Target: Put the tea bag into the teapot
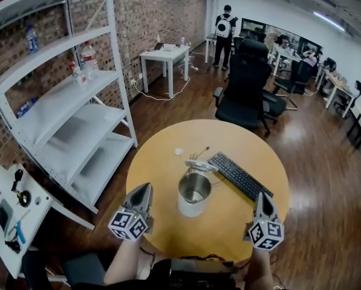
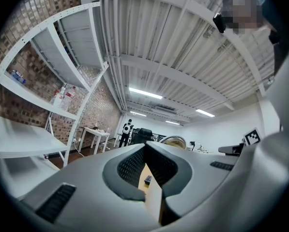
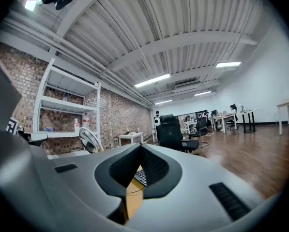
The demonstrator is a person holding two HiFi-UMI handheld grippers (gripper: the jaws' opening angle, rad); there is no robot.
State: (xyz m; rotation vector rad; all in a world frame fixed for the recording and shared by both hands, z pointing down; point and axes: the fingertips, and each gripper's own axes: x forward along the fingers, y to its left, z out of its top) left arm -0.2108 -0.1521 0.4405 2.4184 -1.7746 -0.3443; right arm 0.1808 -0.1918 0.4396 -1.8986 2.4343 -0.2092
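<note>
Head view: nothing held, tea bag unseen
The left gripper [image 1: 147,187] and right gripper [image 1: 260,196] hang by the table's [image 1: 162,174] near edge, jaws closed on nothing, flanking the open teapot [image 1: 194,193]; whether the bag is already inside, I cannot tell.

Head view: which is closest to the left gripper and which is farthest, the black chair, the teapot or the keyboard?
Counting from the left gripper:
1. The teapot, just to its right on the table.
2. The keyboard, farther right on the table.
3. The black chair, on the floor beyond the table's far edge.
</note>
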